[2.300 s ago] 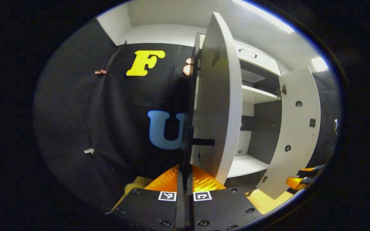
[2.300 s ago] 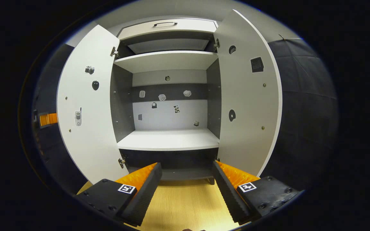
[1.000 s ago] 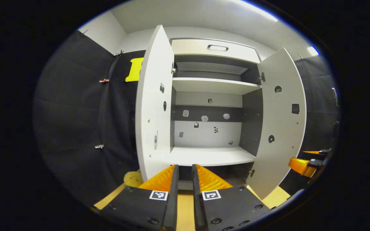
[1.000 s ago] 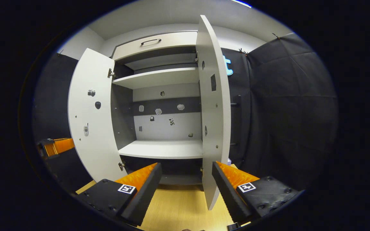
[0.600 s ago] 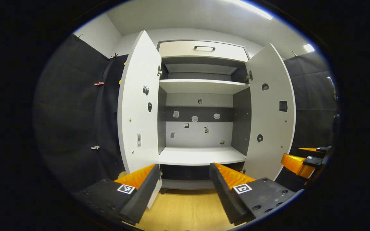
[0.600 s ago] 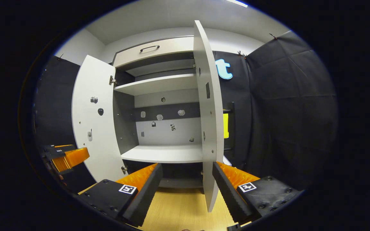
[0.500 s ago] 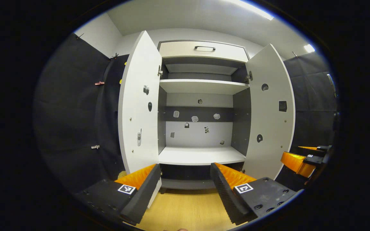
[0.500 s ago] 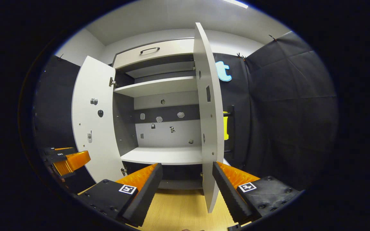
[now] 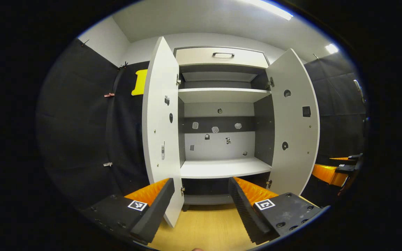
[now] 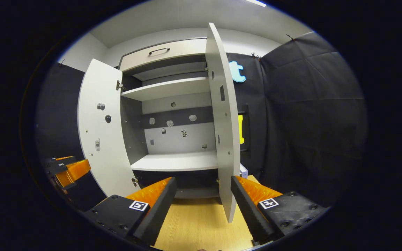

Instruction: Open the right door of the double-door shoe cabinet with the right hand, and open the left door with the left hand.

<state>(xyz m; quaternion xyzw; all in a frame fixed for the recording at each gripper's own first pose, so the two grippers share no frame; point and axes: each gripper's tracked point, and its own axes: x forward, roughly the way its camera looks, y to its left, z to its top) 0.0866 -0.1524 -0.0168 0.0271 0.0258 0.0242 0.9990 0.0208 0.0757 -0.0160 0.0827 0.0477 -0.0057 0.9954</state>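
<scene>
Both doors swung wide: left door [image 9: 161, 132] and right door [image 10: 223, 122] ahead of me. My left tongs [image 9: 201, 205] and right tongs [image 10: 202, 205] gape, holding nothing. Job looks done.

The cabinet [image 9: 222, 55] has white doors [image 9: 159, 122], white shelves [image 9: 223, 167] and dark grey inner walls. The floor [image 10: 194, 223] is pale wood-grain yellow. Gripper fingers [image 10: 152, 191] are orange with black pads.

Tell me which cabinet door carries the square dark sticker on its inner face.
The right door: a square dark sticker sits in its upper half, between two roundish ones. The left door carries smaller marks, none of them a dark square.
</scene>
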